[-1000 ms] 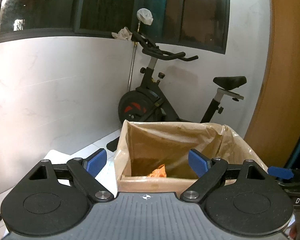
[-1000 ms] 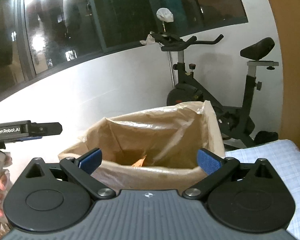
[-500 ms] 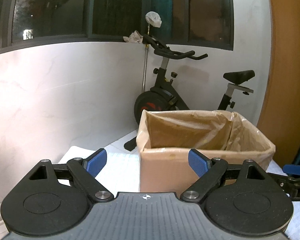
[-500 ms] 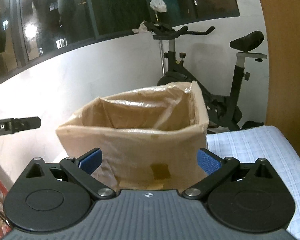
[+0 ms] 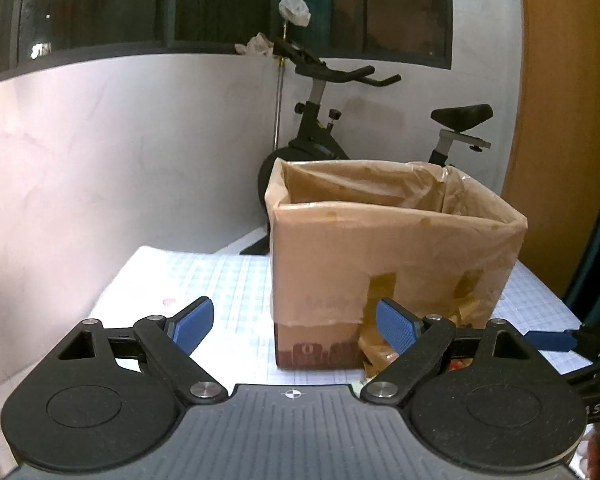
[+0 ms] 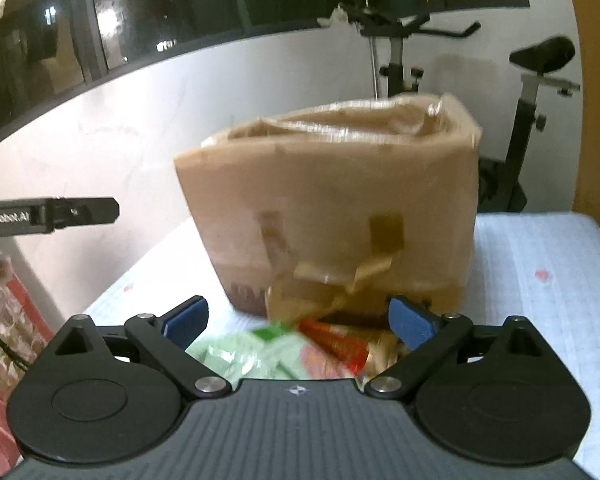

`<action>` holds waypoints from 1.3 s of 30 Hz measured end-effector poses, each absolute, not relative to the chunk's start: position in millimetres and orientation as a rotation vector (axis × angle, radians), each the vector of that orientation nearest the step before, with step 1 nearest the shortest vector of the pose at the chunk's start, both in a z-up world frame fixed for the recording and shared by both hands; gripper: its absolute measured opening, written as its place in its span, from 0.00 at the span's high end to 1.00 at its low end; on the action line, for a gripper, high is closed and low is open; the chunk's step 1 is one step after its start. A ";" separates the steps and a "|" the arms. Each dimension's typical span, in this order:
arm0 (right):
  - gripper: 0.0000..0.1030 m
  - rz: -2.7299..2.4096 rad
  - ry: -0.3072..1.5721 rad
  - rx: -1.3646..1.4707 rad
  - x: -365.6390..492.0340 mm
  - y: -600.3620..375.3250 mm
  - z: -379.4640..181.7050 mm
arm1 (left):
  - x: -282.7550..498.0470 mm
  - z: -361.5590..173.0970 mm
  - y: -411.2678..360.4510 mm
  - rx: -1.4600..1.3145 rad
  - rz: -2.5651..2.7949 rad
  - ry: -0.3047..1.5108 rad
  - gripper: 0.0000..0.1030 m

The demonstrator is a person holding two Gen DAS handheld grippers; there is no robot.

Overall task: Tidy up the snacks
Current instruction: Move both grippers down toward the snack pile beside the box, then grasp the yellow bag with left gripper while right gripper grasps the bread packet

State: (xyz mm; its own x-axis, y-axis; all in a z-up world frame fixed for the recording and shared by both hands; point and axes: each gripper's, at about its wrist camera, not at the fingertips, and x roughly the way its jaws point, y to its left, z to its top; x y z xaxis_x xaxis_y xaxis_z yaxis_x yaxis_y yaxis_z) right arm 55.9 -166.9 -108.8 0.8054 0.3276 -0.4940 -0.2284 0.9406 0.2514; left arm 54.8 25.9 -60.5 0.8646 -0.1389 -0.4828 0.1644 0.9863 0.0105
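A cardboard box (image 5: 392,264) lined with brown plastic stands on the checked tablecloth (image 5: 216,280); its inside is hidden from both views. My left gripper (image 5: 296,324) hovers open in front of the box's left corner, with nothing between its blue pads. My right gripper (image 6: 300,320) is open too, low before the box (image 6: 340,208). Snack packets lie at the box's foot: a pale green packet (image 6: 256,356) and a red-orange packet (image 6: 336,346), blurred, just under the right gripper. A brown packet (image 5: 376,356) peeks beside the left gripper's right finger.
An exercise bike (image 5: 340,120) stands behind the table against the white wall. A wooden door (image 5: 560,120) is at the right. The other gripper's arm (image 6: 48,216) reaches in at the left of the right wrist view. Red bags (image 6: 4,320) lie low left.
Both grippers have dropped and pulled back from above the box mouth to its front side. The box's inside has gone out of sight and snack packets on the table have come into view.
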 end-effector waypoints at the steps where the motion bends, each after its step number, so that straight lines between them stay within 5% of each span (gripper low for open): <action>1: 0.05 0.298 0.568 0.185 54.0 -166.0 -112.2 | 54.6 -59.2 27.3 0.049 -0.158 0.501 0.13; 15: 0.05 0.230 0.477 0.217 27.6 -190.6 -90.2 | 29.8 -5.7 46.8 0.015 -0.107 0.368 0.13; 39: 0.02 0.231 0.636 0.111 -11.5 -177.3 -169.2 | 9.5 -166.4 25.0 -0.154 -0.261 0.736 0.13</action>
